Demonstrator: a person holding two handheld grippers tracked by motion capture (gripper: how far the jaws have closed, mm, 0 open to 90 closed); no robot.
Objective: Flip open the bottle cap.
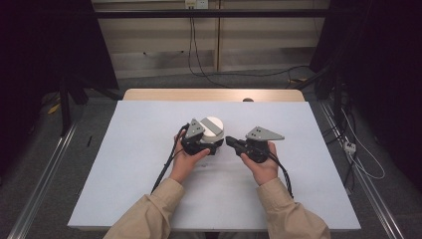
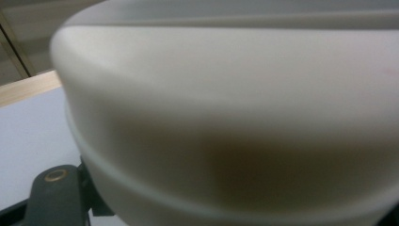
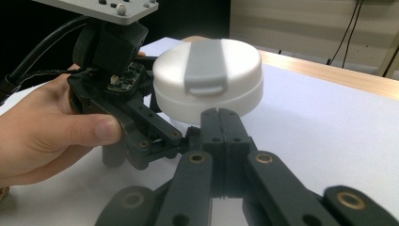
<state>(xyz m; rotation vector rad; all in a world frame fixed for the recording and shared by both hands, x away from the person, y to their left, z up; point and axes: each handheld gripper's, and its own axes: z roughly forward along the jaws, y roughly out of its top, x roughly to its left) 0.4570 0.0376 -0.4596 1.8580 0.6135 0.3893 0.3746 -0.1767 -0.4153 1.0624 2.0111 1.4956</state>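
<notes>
The white round container (image 1: 213, 128) sits mid-tabletop (image 1: 129, 164), the left tool (image 1: 203, 145) clamped on its near side. Just beside it, the right tool (image 3: 219, 115) points at the container, jaws pressed together, holding nothing.

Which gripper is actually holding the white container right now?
The left gripper: it clamps the white round container from the side. The right gripper has its jaws shut together in front of it, gripping nothing.

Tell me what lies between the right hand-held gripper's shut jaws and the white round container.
Nothing: a bare strip of white table cover separates right hand-held gripper from white round container, per right gripper view.
</notes>
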